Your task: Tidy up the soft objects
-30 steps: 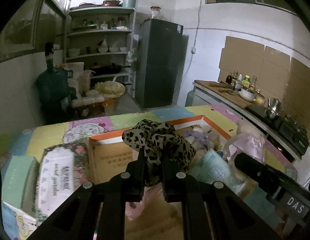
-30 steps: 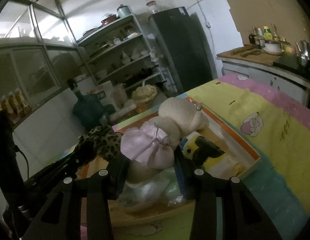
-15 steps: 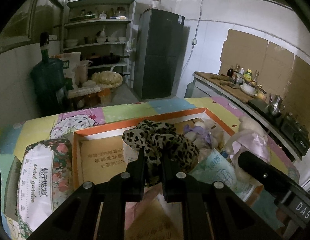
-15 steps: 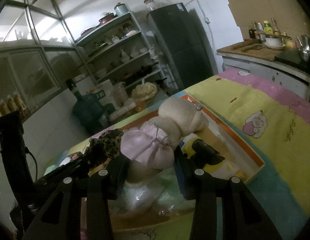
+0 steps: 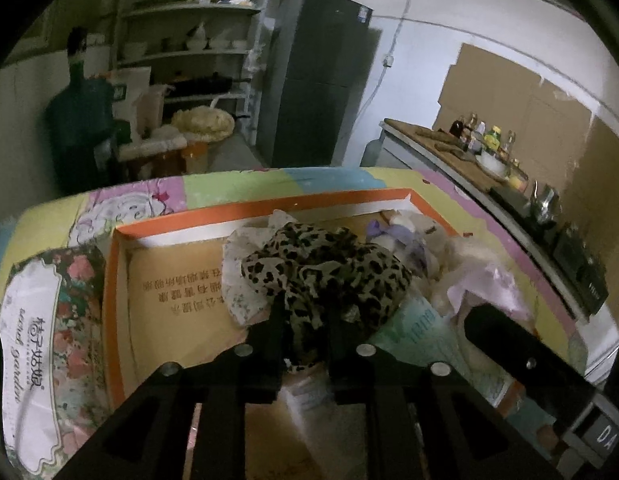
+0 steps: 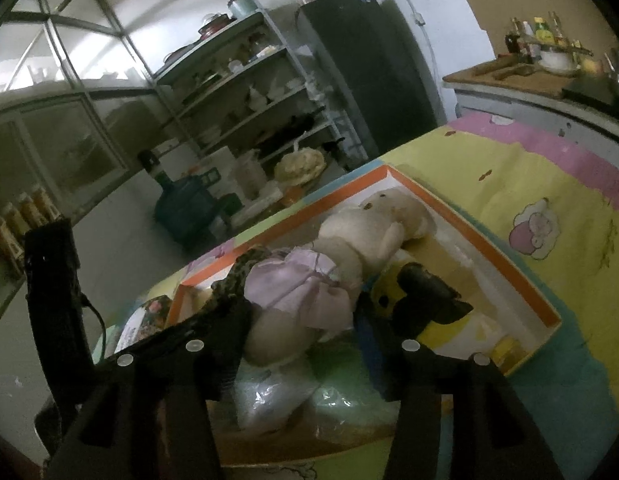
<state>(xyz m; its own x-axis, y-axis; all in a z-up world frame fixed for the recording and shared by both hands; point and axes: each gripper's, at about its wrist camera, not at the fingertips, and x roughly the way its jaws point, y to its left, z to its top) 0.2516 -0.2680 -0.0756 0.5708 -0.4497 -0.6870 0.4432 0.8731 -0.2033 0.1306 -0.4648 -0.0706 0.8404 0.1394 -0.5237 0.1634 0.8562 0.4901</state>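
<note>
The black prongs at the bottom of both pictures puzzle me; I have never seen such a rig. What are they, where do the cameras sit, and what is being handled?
They are two-finger tools that a person holds, one per hand, each with a wide-angle camera looking along its fingers. One picture comes from the left hand-held gripper, the other from the right hand-held gripper. Both reach into an orange-rimmed box on a colourful cover. A leopard-print cloth lies between the left fingers, a plush toy in a pink dress between the right ones. Both jaws have just been opening, so the grips seem released.
</note>
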